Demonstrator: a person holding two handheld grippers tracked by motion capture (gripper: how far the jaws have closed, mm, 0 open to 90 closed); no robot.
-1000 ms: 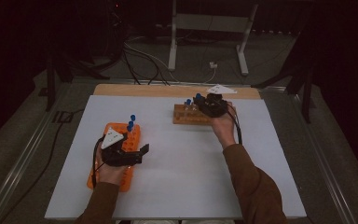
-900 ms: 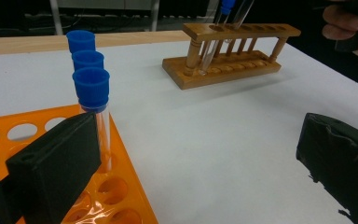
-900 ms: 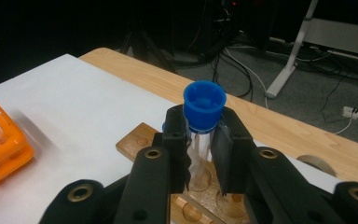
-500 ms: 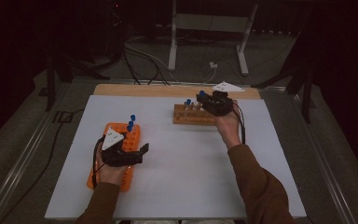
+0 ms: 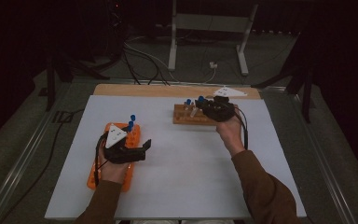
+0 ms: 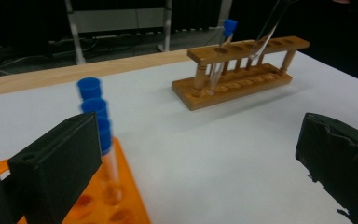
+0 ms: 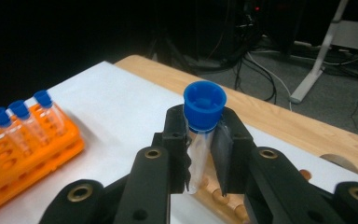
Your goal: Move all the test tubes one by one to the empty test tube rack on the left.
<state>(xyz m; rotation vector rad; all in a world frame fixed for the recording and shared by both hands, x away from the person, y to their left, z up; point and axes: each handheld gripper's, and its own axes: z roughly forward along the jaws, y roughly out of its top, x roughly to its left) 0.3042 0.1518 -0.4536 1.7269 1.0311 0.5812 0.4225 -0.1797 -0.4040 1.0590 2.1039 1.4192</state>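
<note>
My right gripper is shut on a clear test tube with a blue cap. It holds the tube over the wooden rack. In the left gripper view the held tube leans, its lower end at a hole in the wooden rack's top rail. Another blue-capped tube stands in that rack. My left gripper is open wide with nothing between its jaws, over the orange rack. Three blue-capped tubes stand in the orange rack.
A white sheet covers the table, with a wooden strip along its far edge. Cables and a metal stand lie on the dark floor beyond. Bare sheet lies between the two racks.
The right gripper has shifted a little above the wooden rack with the tube still in its jaws. The left gripper has kept still.
</note>
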